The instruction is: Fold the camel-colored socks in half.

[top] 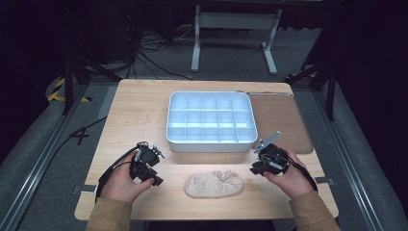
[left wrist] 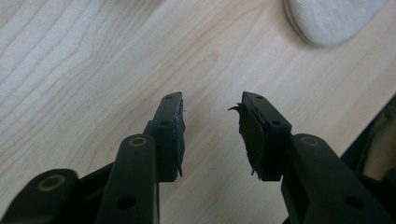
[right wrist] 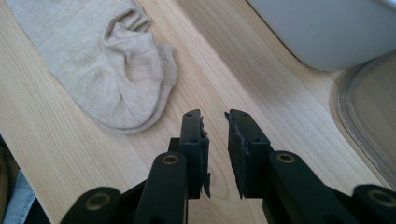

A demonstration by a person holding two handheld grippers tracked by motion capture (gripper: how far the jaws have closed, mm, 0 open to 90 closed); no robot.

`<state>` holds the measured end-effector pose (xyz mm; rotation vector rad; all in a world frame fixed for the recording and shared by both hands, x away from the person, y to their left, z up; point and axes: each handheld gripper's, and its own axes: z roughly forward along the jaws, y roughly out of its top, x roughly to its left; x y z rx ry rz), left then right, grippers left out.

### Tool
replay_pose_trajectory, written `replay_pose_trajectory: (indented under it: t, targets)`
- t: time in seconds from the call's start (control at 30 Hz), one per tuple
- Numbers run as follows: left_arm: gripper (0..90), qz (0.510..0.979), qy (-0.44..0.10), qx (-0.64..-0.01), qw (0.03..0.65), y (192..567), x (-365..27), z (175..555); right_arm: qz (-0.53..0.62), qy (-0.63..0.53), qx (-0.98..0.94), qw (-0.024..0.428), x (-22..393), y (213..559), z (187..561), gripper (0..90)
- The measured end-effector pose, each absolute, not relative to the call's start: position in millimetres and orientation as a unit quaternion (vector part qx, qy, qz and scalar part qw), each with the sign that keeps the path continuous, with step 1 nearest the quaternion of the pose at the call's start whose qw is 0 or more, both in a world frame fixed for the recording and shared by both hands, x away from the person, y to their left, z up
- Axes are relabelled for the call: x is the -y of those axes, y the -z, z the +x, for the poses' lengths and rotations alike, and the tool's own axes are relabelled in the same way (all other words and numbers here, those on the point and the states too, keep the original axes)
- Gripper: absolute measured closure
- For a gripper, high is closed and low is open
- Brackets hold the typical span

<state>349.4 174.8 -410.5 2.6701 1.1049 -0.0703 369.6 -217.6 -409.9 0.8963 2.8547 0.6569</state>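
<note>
Sock [top: 214,184] lies flat between my two tongs in the high view, left gripper [top: 153,169] and right gripper [top: 256,163] both apart, holding nothing. Left gripper view: jaws gape over bare table [left wrist: 93,70], sock off up-right. Right gripper view: jaws narrowly parted, sock [right wrist: 102,70] up-left, tray [right wrist: 327,32] up-right. Risk, I'd say: pinching one layer only, so it unfolds or drags.

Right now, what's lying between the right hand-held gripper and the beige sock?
Nothing: bare wooden tabletop separates the right hand-held gripper from the sock, as the right gripper view shows; the jaws stand open and empty.
</note>
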Motion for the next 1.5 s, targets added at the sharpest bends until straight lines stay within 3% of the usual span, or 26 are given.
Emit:
replay_pose_trajectory:
  t: [0.4, 0.83, 1.5]
  targets:
    - [60.9, 0.920, -0.008, -0.363, 0.147, 389.3, -148.1, 338.0, 0.294, -0.230, -0.928, 0.021, 217.7, 407.2, 364.3, 77.1]
    - [64.7, 0.910, 0.042, -0.366, 0.192, 397.9, -112.3, 337.8, 0.280, -0.237, -0.930, 0.019, 210.2, 404.5, 352.0, 76.1]
    - [61.7, 0.906, 0.058, -0.400, 0.127, 435.8, -89.1, 341.6, 0.246, -0.213, -0.946, 0.005, 185.4, 418.9, 345.0, 76.5]
